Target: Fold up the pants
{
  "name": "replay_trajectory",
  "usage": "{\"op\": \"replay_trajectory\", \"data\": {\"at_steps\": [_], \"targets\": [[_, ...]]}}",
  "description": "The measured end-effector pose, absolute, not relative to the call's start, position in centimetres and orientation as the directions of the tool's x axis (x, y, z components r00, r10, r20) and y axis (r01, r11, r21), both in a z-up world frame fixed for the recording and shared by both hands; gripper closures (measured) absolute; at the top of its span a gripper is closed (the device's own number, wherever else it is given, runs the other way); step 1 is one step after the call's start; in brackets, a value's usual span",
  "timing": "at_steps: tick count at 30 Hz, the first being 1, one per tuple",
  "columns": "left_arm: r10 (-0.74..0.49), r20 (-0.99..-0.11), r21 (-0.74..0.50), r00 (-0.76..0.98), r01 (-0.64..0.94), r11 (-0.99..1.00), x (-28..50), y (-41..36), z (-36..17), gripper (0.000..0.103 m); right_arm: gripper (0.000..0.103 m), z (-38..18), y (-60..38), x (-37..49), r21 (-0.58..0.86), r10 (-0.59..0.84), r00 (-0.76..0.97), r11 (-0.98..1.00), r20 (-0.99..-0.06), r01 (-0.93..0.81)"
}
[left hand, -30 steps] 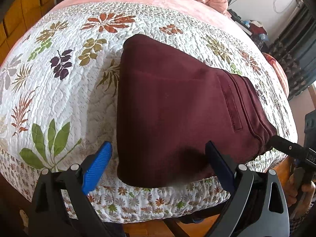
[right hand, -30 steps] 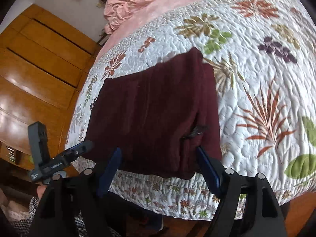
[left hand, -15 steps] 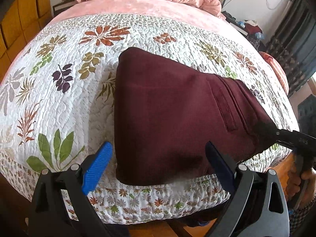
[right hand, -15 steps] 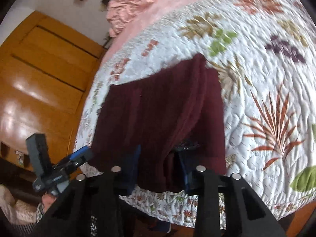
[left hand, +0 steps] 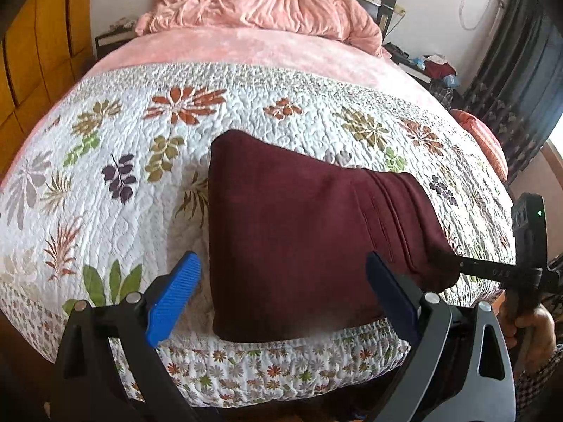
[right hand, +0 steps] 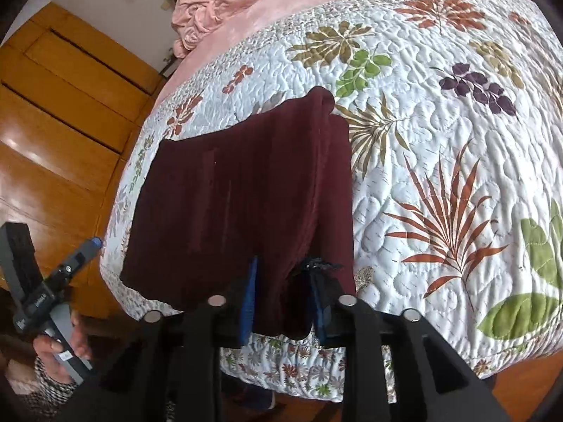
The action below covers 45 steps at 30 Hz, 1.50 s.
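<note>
Folded maroon pants (left hand: pixel 299 218) lie on the floral quilt (left hand: pixel 105 176) near the bed's front edge. My left gripper (left hand: pixel 281 263) hovers open above their near edge, its blue pads wide apart and touching nothing. My right gripper (right hand: pixel 283 267) is shut on the pants (right hand: pixel 228 193), with a bunched fold of the near edge pinched between its pads. In the left wrist view the right gripper (left hand: pixel 457 267) meets the pants' right corner, which is pulled up a little. In the right wrist view the left gripper (right hand: pixel 89 246) stays off the bed's left side.
A crumpled pink blanket (left hand: pixel 264 3) lies at the head of the bed. Wooden wardrobe doors (right hand: pixel 52 105) stand along the left side, dark curtains (left hand: pixel 527 70) on the right. A person's hands (left hand: pixel 527 320) hold both gripper handles below the bed edge.
The right gripper's jaws closed from wide apart onto the pants' near edge. The left gripper rose and drew back, so more of the bed shows. The pants' right corner lifted slightly.
</note>
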<state>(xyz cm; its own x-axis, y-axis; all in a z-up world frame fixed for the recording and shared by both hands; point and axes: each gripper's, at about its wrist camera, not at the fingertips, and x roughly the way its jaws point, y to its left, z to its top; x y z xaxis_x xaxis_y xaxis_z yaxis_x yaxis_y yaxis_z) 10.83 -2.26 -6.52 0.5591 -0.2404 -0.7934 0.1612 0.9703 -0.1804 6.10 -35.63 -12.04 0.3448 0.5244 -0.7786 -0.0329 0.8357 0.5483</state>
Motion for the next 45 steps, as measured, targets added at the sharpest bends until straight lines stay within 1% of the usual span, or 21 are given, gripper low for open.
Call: {"op": "replay_trajectory", "data": {"at_steps": [1, 5, 8, 11, 14, 20, 23, 28, 30, 31, 32, 35, 37, 39, 41, 45], "targets": [[-0.239, -0.791, -0.176, 0.563, 0.165, 0.970, 10.8, -2.3, -6.3, 0.008, 0.065, -11.8, -35.8, 6.1, 0.546, 0.520, 0.347, 0.837, -0.780, -0.027], [-0.241, -0.775, -0.172, 0.584, 0.171, 0.970, 10.5, -2.4, -5.5, 0.008, 0.065, -9.4, -36.0, 5.2, 0.482, 0.463, 0.397, 0.874, -0.793, -0.057], [-0.243, -0.766, -0.168, 0.595, 0.180, 0.969, 10.3, -2.6, -5.0, 0.008, 0.065, -7.5, -35.2, 4.7, 0.489, 0.484, 0.427, 0.866, -0.763, -0.107], [-0.242, -0.762, -0.162, 0.601, 0.185, 0.969, 10.2, -2.7, -4.8, 0.008, 0.065, -6.5, -33.6, 4.7, 0.475, 0.490, 0.423, 0.867, -0.762, -0.151], [-0.236, -0.759, -0.154, 0.607, 0.185, 0.971, 10.1, -2.7, -4.5, 0.008, 0.065, -7.0, -32.2, 5.0, 0.458, 0.483, 0.402, 0.874, -0.778, -0.163], [-0.224, -0.758, -0.141, 0.612, 0.182, 0.973, 10.0, -2.6, -4.4, 0.007, 0.066, -10.0, -31.1, 4.9, 0.403, 0.431, 0.345, 0.902, -0.834, -0.152], [-0.219, -0.773, -0.142, 0.596, 0.173, 0.975, 10.3, -2.5, -5.1, 0.007, 0.066, -11.1, -31.5, 4.7, 0.430, 0.446, 0.337, 0.894, -0.829, -0.126], [-0.215, -0.818, -0.154, 0.533, 0.156, 0.976, 11.3, -1.4, -7.2, 0.007, 0.066, -10.9, -31.8, 4.7, 0.456, 0.470, 0.346, 0.881, -0.812, -0.127], [-0.237, -0.841, -0.192, 0.486, 0.141, 0.971, 12.0, -0.3, -8.1, 0.007, 0.057, -10.0, -32.7, 4.5, 0.527, 0.533, 0.364, 0.840, -0.763, -0.126], [-0.267, -0.853, -0.232, 0.448, 0.134, 0.964, 12.6, 0.5, -8.6, 0.007, 0.047, -9.6, -33.1, 4.5, 0.551, 0.555, 0.371, 0.824, -0.744, -0.128], [-0.296, -0.859, -0.270, 0.418, 0.121, 0.955, 13.2, 1.3, -9.1, 0.007, 0.040, -9.1, -33.5, 4.4, 0.576, 0.577, 0.384, 0.807, -0.721, -0.130], [-0.347, -0.869, -0.342, 0.352, 0.080, 0.936, 14.6, 3.2, -10.5, 0.007, 0.035, -8.5, -35.1, 4.8, 0.623, 0.611, 0.400, 0.773, -0.683, -0.119], [-0.385, -0.875, -0.390, 0.292, 0.045, 0.920, 16.0, 4.3, -11.9, 0.007, 0.032, -9.1, -36.4, 5.6, 0.657, 0.632, 0.391, 0.749, -0.670, -0.086], [-0.480, -0.851, -0.486, 0.215, 0.025, 0.873, 17.4, 5.1, -13.5, 0.007, 0.030, -10.3, -37.7, 6.6, 0.702, 0.669, 0.361, 0.710, -0.650, -0.053], [-0.547, -0.824, -0.554, 0.152, -0.005, 0.833, 18.6, 5.5, -15.1, 0.007, 0.024, -11.7, -38.8, 7.6, 0.737, 0.698, 0.333, 0.676, -0.634, -0.015], [-0.589, -0.803, -0.594, 0.087, -0.039, 0.804, 20.3, 5.3, -17.5, 0.007, 0.024, -14.7, -40.2, 9.4, 0.786, 0.748, 0.278, 0.617, -0.602, 0.041]]}}
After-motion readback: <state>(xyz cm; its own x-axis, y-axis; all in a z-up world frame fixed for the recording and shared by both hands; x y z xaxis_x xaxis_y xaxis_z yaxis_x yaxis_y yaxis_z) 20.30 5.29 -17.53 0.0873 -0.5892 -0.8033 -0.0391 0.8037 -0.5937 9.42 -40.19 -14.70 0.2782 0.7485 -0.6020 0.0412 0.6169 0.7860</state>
